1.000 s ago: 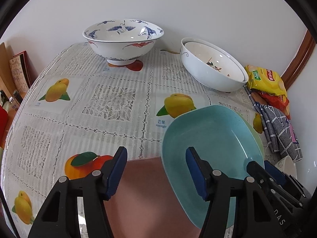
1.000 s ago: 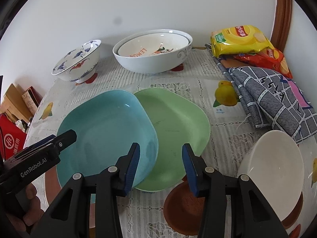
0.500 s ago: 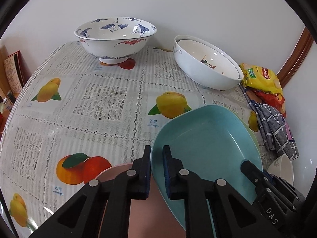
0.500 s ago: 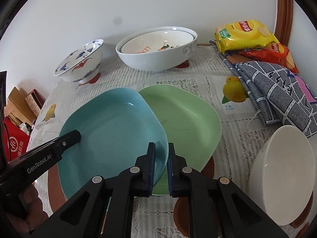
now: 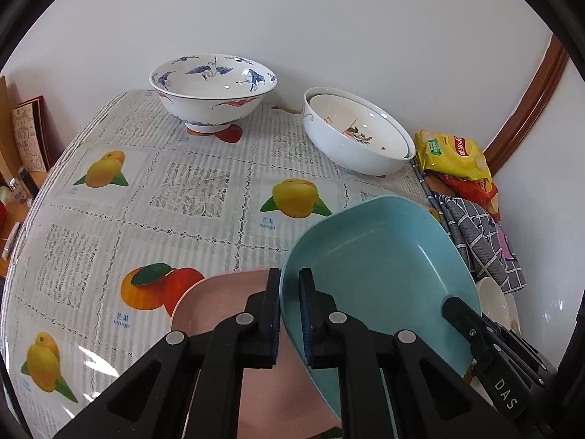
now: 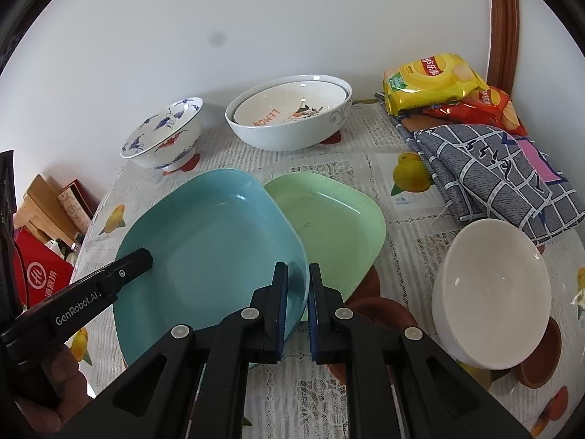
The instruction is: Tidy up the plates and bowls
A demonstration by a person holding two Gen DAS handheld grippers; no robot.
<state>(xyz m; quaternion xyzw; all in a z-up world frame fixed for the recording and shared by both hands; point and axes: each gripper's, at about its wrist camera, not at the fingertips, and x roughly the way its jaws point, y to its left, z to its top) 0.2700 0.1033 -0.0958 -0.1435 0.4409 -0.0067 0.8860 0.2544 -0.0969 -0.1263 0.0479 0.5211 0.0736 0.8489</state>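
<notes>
A blue plate (image 5: 380,267) (image 6: 215,252) hangs tilted just above the table, gripped at two edges. My left gripper (image 5: 290,294) is shut on its left rim, and my right gripper (image 6: 298,289) is shut on its right rim. A pink plate (image 5: 219,300) lies under the blue plate's left side. To its right, partly covered by it, lies a green plate (image 6: 336,230). A plain white bowl (image 6: 493,292) leans at the right. At the back stand a blue-patterned bowl (image 5: 214,91) (image 6: 164,139) and two nested white bowls (image 5: 356,135) (image 6: 289,113).
Snack bags (image 6: 438,84) and a folded checked cloth (image 6: 493,168) lie at the back right by a wooden frame. Boxes and a red package (image 6: 40,278) stand beyond the table's left edge. The fruit-print tablecloth (image 5: 153,190) is bare at the left.
Both grippers closed from open onto the blue plate's opposite rims. The plate has since lifted and tilted, showing more of the pink and green plates beneath.
</notes>
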